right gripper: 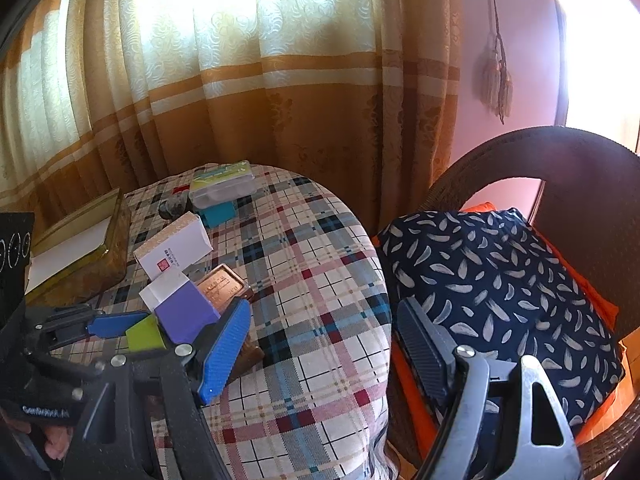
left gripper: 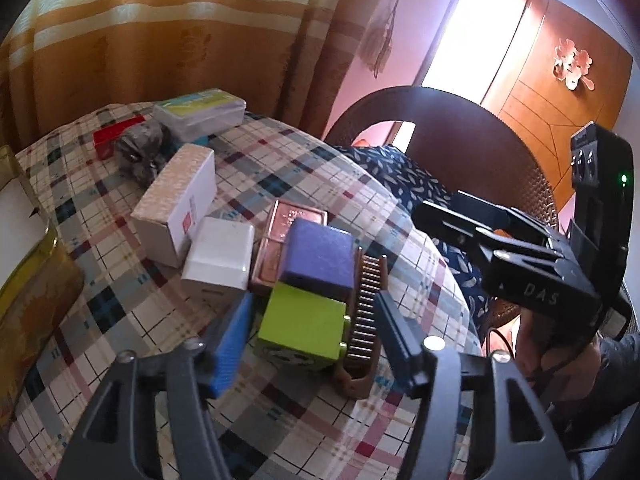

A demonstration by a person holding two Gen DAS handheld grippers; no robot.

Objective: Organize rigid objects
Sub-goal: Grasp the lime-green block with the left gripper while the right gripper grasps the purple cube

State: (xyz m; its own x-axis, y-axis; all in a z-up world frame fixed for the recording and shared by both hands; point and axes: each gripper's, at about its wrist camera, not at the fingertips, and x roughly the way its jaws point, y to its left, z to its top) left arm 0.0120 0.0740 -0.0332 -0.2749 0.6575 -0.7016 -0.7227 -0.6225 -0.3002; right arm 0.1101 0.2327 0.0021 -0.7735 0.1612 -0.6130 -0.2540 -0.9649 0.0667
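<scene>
From the left wrist camera, the left hand-held gripper point(left gripper: 308, 344) has its jaws about halfway apart around the green box point(left gripper: 302, 322); its blue pad point(left gripper: 230, 344) lies against the box's left face, while whether the dark pad point(left gripper: 396, 332) touches cannot be told. The green box sits on the plaid tabletop point(left gripper: 120, 300), touching the purple box point(left gripper: 318, 256) just behind it. A brown comb point(left gripper: 366, 312) lies just right of the green box, a white box point(left gripper: 218, 260) behind and to its left. The right hand-held gripper point(left gripper: 460, 216) hangs to the green box's right, off the tabletop's edge.

From the right wrist camera, the right hand-held gripper point(right gripper: 324, 344) stands partly open and holds nothing. The green box point(right gripper: 145, 334) lies to its left, with a copper tin point(right gripper: 224, 286) behind the purple box point(right gripper: 186, 312).
</scene>
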